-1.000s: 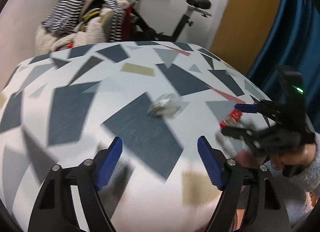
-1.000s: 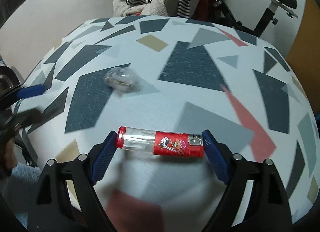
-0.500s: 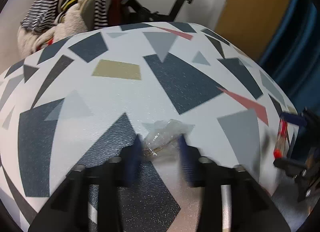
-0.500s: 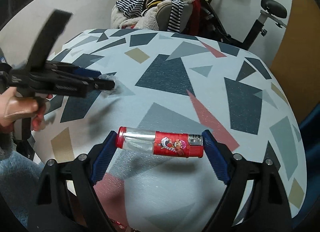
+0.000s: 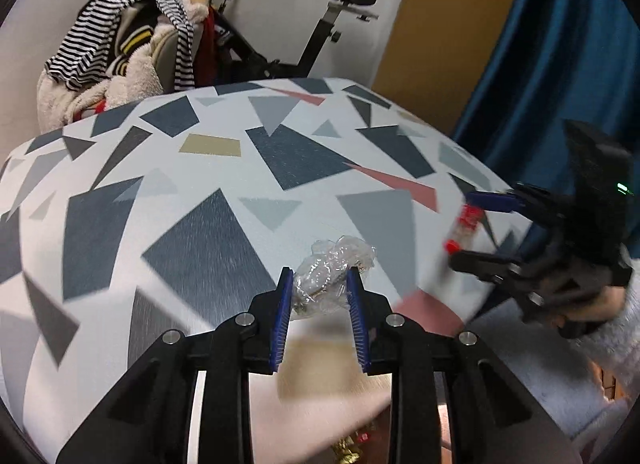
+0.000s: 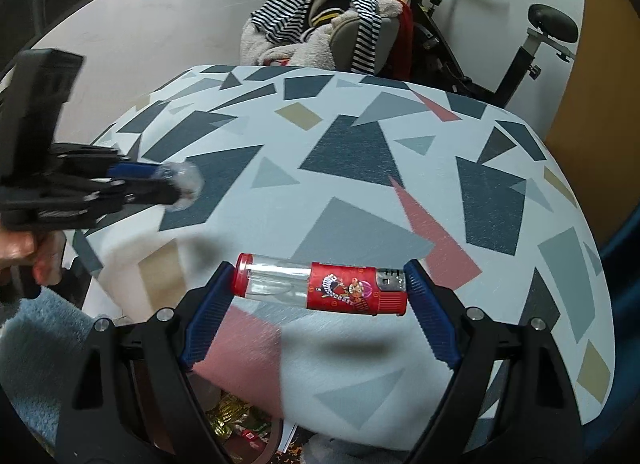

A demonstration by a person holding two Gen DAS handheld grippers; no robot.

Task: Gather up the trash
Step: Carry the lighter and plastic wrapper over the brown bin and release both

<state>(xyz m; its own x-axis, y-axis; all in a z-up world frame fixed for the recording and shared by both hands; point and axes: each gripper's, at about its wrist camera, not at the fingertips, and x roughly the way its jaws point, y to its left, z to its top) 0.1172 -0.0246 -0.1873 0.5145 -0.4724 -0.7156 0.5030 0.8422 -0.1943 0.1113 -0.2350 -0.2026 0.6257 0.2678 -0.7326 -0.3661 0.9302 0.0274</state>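
my left gripper [image 5: 320, 286] is closing, its blue pads pinching the crumpled clear wrapper [image 5: 334, 270] above the patterned table [image 5: 160, 192]. my right gripper [image 6: 320, 288] clamps the red-capped clear tube [image 6: 320, 286] end to end, held over the table's near edge.

Both fisheye views were evenly, fairly dimly lit from above, bowing the patterned table [image 5: 200, 224] and darkening the corners. Motion blur smeared the near tabletop and the opposite gripper; a soft shadow lay under the lighter [image 6: 320, 292].
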